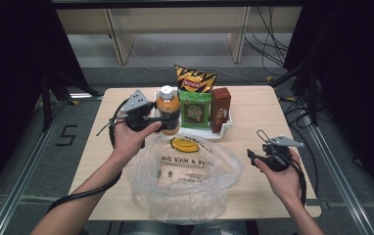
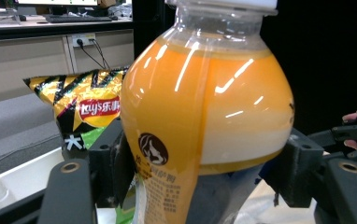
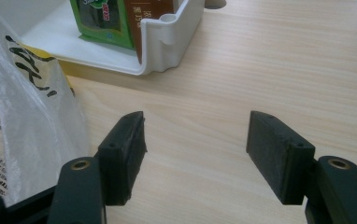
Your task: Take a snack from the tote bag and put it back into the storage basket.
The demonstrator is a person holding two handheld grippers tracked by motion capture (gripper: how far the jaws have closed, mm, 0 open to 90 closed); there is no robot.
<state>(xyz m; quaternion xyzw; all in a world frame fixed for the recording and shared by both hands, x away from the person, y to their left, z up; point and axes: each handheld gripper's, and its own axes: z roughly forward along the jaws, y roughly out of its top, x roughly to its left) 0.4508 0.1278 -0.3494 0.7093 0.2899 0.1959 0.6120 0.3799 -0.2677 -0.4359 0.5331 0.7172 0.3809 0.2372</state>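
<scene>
Holding the clear plastic bottle of orange drink with the white cap, the left claw has its black pads clamped on the bottle's lower body, and it looks lifted just over the near-left end of the white plastic tray. The crinkly clear plastic bag with the yellow smiley print lies open on the light wood counter right in front. The right claw hangs wide and empty over bare counter, well apart from the bag. My worry: the bottle is round and slick, so it could twist or slip out. Also the floppy bag mouth might fold shut if nobody props it open, and the bottle lands on top instead.
</scene>
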